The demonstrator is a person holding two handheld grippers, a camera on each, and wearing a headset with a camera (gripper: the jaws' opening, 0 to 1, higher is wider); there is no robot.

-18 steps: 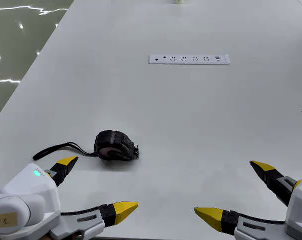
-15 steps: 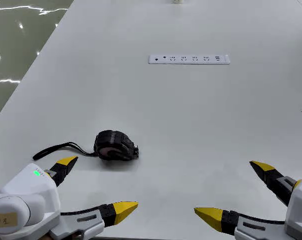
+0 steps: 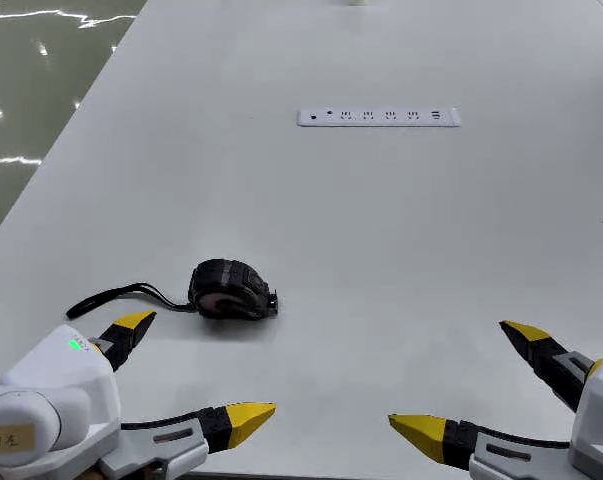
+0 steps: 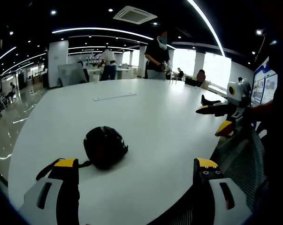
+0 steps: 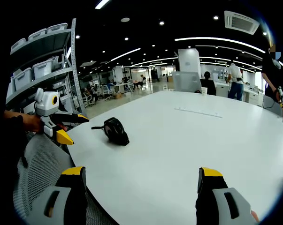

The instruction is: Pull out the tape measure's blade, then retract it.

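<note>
Tape measure (image 3: 231,290) lies on its side on the white desk (image 3: 401,230), lower left of the head view. Blade looks fully in. Wrist strap (image 3: 111,298) trails off to frame left. There's a small nub at the case's right end, prob. the blade hook, too small to be sure. Nothing touches it.

Left gripper (image 3: 201,365) is in the bottom left corner, jaws wide apart & empty, near the case but not on it. In the left gripper view the case sits just above & between the yellow tips. Right gripper (image 3: 456,377) is at bottom right, jaws also spread w/ nothing in them, well apart from the tape.

My read: both are held low & open at the near desk edge b/c this is the start, w/ neither pull nor retract done. Left is closer, so it prob. steadies the body while right crosses over for the hook. The case is rounded and the desk smooth, so it could skid if pulled unpinned.

Power strip (image 3: 379,117) at upper centre is well apart & plays no part.
</note>
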